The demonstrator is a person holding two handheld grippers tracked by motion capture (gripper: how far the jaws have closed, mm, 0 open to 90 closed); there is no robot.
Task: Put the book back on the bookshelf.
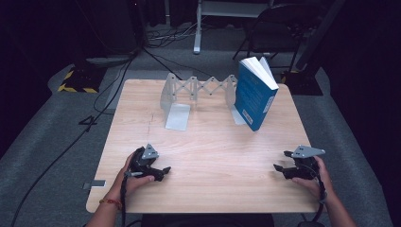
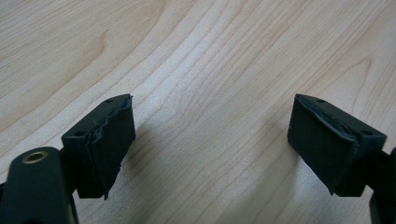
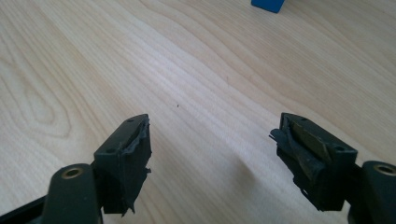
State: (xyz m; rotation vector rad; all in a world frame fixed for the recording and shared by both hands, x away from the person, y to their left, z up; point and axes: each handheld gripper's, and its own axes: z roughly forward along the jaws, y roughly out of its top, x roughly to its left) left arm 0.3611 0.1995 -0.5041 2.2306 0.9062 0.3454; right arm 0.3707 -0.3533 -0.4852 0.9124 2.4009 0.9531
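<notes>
A blue book stands upright at the right end of a grey expandable metal book rack on the far half of the wooden table; its pages fan slightly open at the top. A blue corner of the book shows at the top of the right gripper view. My left gripper rests low on the table near the front left, open, with bare wood between its pads. My right gripper sits near the front right edge, open too, nothing between its fingers.
The rack's flat left foot plate lies on the table in front of its left end. Beyond the table, cables run over grey carpet, and a dark chair and a desk leg stand at the back.
</notes>
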